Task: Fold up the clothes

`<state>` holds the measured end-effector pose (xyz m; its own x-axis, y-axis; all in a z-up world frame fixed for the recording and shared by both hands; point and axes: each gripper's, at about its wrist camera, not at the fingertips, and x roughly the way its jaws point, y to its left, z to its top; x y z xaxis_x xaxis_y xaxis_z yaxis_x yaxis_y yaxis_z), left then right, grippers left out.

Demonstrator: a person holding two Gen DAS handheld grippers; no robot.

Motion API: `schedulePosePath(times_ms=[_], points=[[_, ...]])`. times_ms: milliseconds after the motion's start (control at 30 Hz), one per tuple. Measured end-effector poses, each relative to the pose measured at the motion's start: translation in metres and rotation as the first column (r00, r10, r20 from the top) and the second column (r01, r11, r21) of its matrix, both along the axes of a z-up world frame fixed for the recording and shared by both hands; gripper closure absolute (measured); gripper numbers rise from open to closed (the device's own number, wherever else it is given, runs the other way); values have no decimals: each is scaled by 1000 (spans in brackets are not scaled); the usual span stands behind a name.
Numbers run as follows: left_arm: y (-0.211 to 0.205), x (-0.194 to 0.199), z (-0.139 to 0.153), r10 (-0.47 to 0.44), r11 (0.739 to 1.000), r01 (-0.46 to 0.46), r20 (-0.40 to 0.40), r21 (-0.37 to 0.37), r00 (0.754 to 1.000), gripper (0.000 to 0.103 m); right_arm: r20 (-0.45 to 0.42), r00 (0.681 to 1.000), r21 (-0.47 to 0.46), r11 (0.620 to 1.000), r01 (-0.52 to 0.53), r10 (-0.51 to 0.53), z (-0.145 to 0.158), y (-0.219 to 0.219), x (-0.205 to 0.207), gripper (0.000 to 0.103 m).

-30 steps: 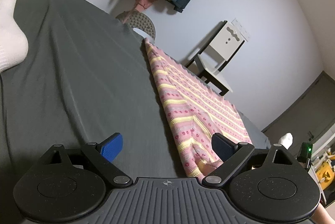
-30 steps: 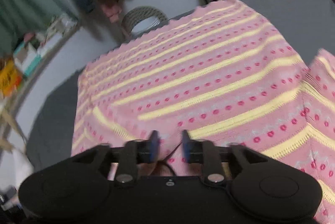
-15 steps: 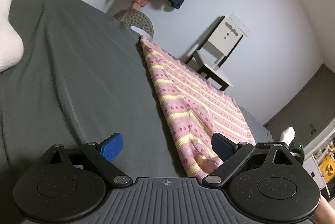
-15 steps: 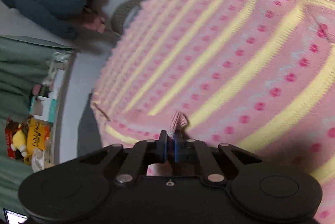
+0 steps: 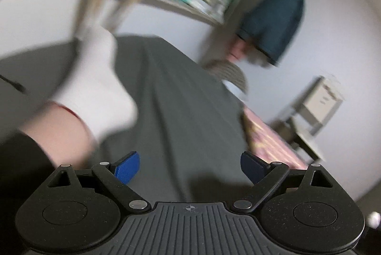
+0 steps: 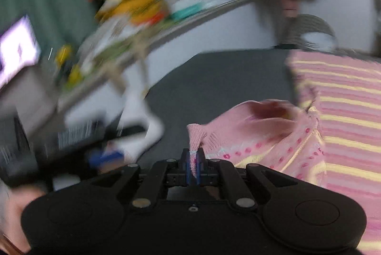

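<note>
Right gripper (image 6: 193, 165) clenched on a ribbed cuff of the pink striped sweater (image 6: 338, 112), pinched edge sticking up between the blue pads; the sleeve trails off to its right into the sweater body, spread flat on the grey bedsheet (image 6: 214, 78). Left gripper (image 5: 190, 167) released, jaws wide apart, nothing between them, over bare sheet. Sweater edge sits just beyond its right finger (image 5: 252, 165). White-socked foot (image 5: 100, 88) ahead-left of it. Both views motion-blurred.

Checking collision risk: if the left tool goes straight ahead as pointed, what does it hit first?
Probably the grey bed sheet. The open left tool points low across it; the white sock lies off to the left, the pink sweater to the right. Blur makes depth uncertain.
</note>
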<state>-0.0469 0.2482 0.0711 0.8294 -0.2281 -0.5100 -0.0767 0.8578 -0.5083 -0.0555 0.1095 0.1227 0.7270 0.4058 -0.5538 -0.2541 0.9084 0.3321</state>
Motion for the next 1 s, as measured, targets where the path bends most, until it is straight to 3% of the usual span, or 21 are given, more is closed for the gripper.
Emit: schedulePosePath(times_ms=[133, 333, 400, 500, 633, 700, 867, 900, 1000], points=[[22, 0, 2, 75, 997, -75, 13, -9, 997, 11, -53, 993, -47, 993, -104, 101, -26, 55, 0, 98], [30, 1, -1, 72, 997, -71, 27, -12, 997, 11, -65, 993, -51, 993, -104, 101, -44, 79, -3, 98], [28, 4, -3, 65, 998, -65, 26, -11, 998, 11, -69, 991, -58, 991, -117, 113, -47, 78, -5, 83], [28, 4, -4, 64, 998, -64, 19, -21, 998, 11, -55, 986, 11, 988, -154, 155, -40, 70, -5, 52], [29, 6, -6, 50, 998, -50, -2, -48, 999, 11, -19, 973, -71, 971, -230, 229, -7, 43, -43, 46], [27, 7, -7, 33, 998, -33, -4, -49, 999, 11, 4, 969, -133, 960, -245, 248, 7, 21, -68, 31], [6, 8, -8, -114, 993, 113, -24, -23, 993, 11, 32, 966, -305, 923, -235, 256, 34, -36, -123, 29], [-1, 10, -8, -152, 988, 152, -27, 8, 988, 11, 29, 967, -336, 914, -229, 253, 37, -44, -131, 29], [-29, 17, -9, -256, 953, 258, -31, 159, 966, 11, -10, 964, -318, 913, -256, 267, 47, -66, -151, 29]])
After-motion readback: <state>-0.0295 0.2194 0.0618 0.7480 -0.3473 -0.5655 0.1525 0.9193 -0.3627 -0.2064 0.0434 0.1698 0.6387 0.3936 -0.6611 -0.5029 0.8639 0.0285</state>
